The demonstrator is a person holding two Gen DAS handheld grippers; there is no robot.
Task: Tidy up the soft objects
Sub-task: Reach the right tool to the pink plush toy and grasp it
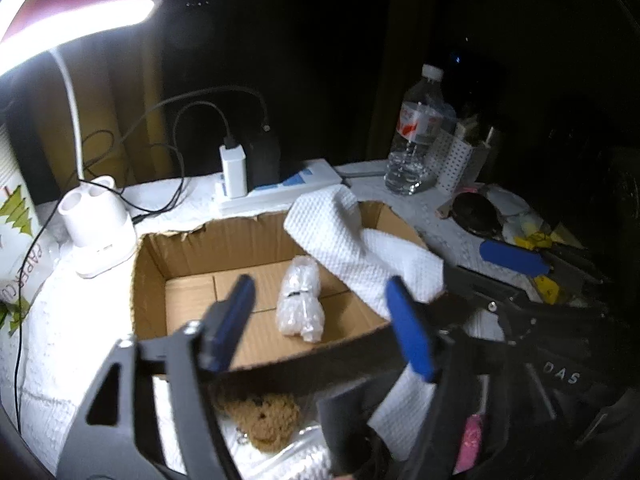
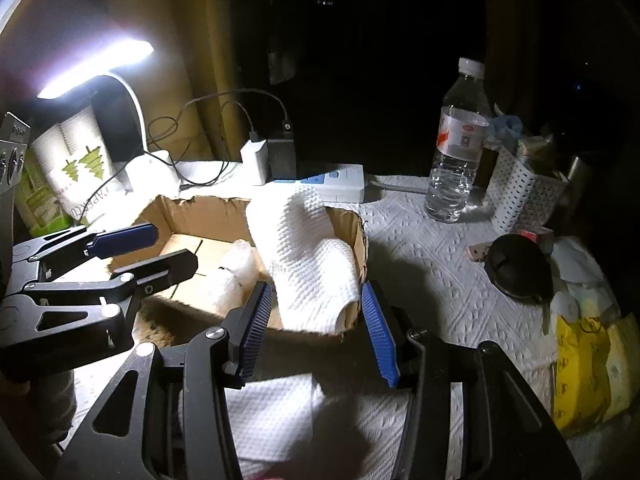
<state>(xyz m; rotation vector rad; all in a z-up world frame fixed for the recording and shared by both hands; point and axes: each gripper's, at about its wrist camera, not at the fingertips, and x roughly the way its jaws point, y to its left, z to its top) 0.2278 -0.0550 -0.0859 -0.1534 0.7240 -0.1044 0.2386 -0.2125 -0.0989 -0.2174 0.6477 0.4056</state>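
An open cardboard box [image 1: 152, 280] [image 2: 356, 240] sits on the paper-covered table. A clear bubble-wrap bundle [image 1: 300, 300] [image 2: 236, 276] lies on its floor. A white quilted towel [image 1: 352, 248] [image 2: 312, 264] drapes over the box's right side. A brown fuzzy object [image 1: 262, 420] lies in front of the box. My left gripper [image 1: 320, 320] [image 2: 132, 248] is open and empty above the box's near wall. My right gripper [image 2: 316, 328] is open and empty just short of the towel's hanging end.
A lit desk lamp [image 1: 76, 28] [image 2: 96, 64] and its white base [image 1: 96, 224] stand at the left. A power strip with chargers [image 1: 276, 184] [image 2: 332, 180], a water bottle [image 1: 416, 132] [image 2: 456, 144], a perforated white holder [image 2: 520, 188], a black round object [image 2: 516, 268] and yellow packets [image 2: 584, 368] crowd the back and right.
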